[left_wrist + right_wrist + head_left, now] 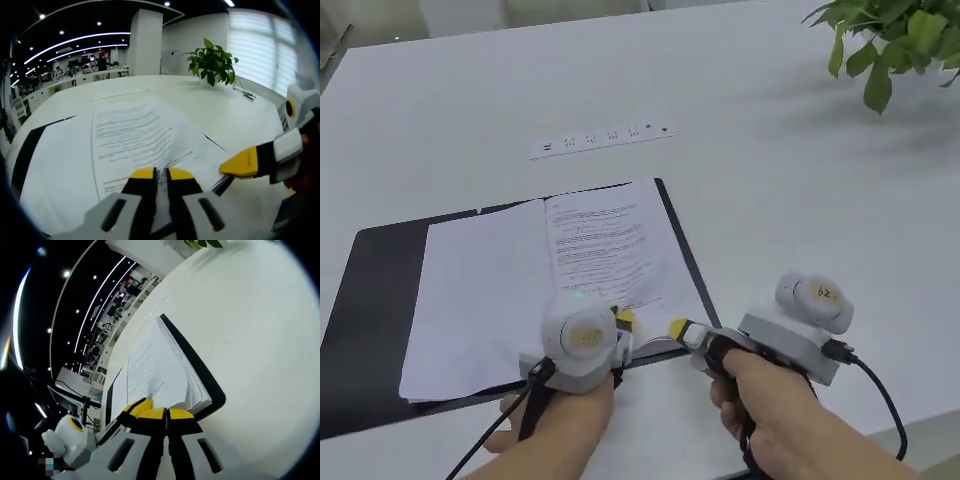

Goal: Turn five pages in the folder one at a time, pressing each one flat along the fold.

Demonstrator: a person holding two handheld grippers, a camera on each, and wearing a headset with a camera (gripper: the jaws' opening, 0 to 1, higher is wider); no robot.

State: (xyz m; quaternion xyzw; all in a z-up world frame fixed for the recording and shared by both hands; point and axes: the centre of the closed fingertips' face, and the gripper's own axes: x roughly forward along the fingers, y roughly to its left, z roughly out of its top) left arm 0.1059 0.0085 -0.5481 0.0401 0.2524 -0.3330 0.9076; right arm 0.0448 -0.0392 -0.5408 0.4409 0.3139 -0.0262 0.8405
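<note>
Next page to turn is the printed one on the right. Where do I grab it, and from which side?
Pinch the printed page at its near right corner, coming in from the right with the right gripper, whose tips sit beside it. That free corner lies farthest from the fold, and the sheet there looks slightly lifted.

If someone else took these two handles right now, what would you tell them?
Left gripper: jaws nearly together at the folder's near edge by the fold; a pinch can't be confirmed.
Right gripper: shut, empty, at its near right corner.
Folder lies open on the table, printed page right of the fold.
Turns done: can't tell. Next: turn a page, press it flat.
</note>
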